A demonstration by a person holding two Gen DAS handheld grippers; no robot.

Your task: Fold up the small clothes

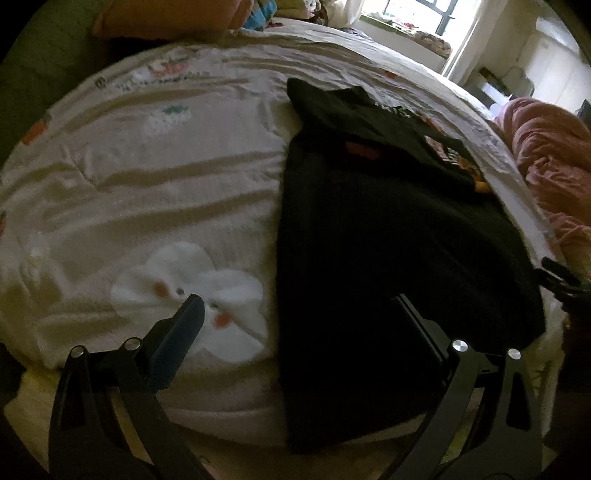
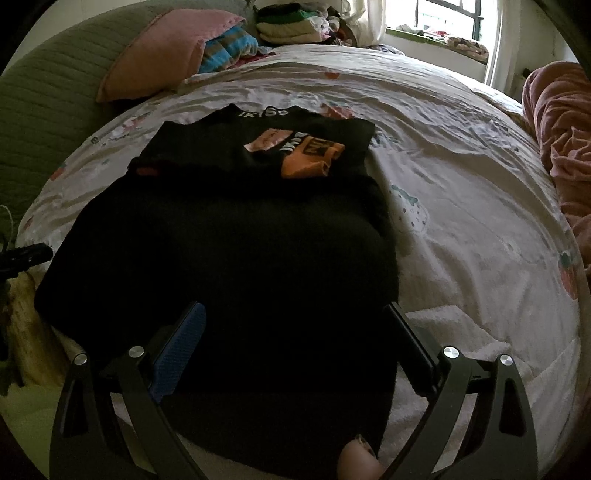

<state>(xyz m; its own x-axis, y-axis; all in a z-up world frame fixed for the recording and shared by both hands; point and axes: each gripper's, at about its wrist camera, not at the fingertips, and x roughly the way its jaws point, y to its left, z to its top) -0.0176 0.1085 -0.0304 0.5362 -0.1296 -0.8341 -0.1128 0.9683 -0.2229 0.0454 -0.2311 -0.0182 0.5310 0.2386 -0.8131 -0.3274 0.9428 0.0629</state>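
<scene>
A black garment (image 1: 388, 240) lies flat on the bed, long side running away from me. It also shows in the right wrist view (image 2: 240, 258), with an orange and white print (image 2: 306, 155) and white lettering near its far end. My left gripper (image 1: 295, 306) is open, hovering over the garment's near left edge; one finger is over the sheet, the other over the black cloth. My right gripper (image 2: 295, 314) is open and empty above the garment's near end. The right gripper's tip shows at the right edge of the left wrist view (image 1: 561, 277).
The bed has a pale printed sheet (image 1: 147, 184) with a white bunny patch (image 1: 192, 291). A pink pillow (image 2: 166, 48) and stacked clothes (image 2: 291, 22) lie at the head. A pink blanket (image 2: 565, 129) is bunched at the right. A window (image 2: 443, 14) is behind.
</scene>
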